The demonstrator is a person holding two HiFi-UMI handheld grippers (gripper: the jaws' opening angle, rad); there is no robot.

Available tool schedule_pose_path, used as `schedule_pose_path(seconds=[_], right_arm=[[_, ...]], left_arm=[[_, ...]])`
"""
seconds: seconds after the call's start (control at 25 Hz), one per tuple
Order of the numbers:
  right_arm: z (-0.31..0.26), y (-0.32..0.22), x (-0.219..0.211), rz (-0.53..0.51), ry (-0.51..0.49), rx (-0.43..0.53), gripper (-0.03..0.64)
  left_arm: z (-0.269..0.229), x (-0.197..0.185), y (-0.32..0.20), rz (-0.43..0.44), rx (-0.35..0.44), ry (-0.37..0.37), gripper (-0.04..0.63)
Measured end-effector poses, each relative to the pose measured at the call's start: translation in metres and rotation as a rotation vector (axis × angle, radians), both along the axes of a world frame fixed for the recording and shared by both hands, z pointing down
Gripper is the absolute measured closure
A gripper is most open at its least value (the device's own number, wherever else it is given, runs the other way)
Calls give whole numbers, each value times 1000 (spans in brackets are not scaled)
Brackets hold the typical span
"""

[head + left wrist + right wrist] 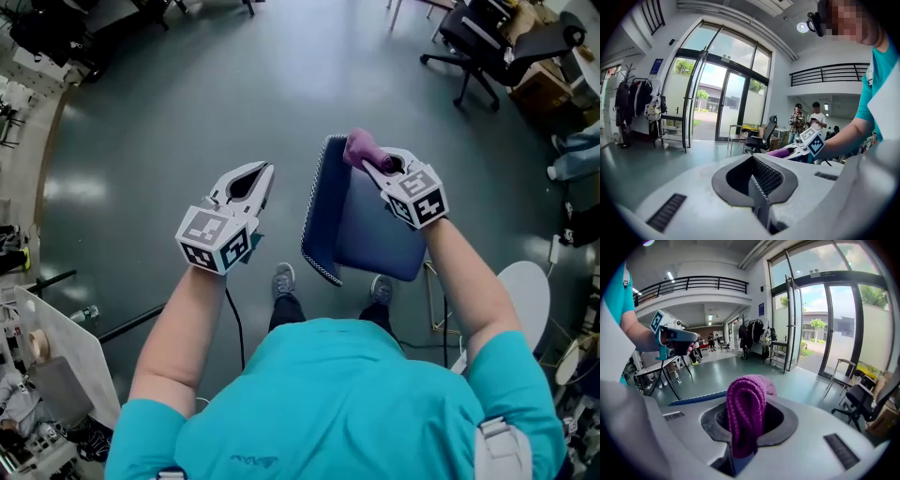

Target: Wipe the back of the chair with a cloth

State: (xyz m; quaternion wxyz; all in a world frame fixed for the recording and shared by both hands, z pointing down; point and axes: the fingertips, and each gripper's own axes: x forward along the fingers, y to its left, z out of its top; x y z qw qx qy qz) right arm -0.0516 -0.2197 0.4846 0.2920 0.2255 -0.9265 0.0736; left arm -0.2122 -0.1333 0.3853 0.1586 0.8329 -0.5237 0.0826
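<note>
Our right gripper [371, 163] is clamped on a folded purple knitted cloth [360, 147], and the cloth's loop bulges out past the jaws toward the far left. The cloth is at the far end of the blue chair back [323, 211]. The back's top edge runs near to far, with the seat [380, 234] to its right. Our left gripper [255, 178], jaws pressed together on nothing, hovers left of the chair above the grey floor [187, 112]. The print on our teal shirt [328, 403] is too small to read.
</note>
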Motion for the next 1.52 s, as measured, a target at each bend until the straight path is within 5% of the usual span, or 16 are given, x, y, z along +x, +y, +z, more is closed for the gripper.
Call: schedule_pose_path(seconds=[0.4, 0.76, 1.52], right_arm=[[44, -32, -52, -32, 125, 101, 541], [62, -21, -83, -170, 209, 121, 540], [60, 42, -84, -270, 148, 78, 540]], left_arm=[[46, -43, -22, -33, -27, -47, 592], [63, -53, -26, -28, -45, -64, 592], [66, -39, -20, -14, -40, -47, 592]])
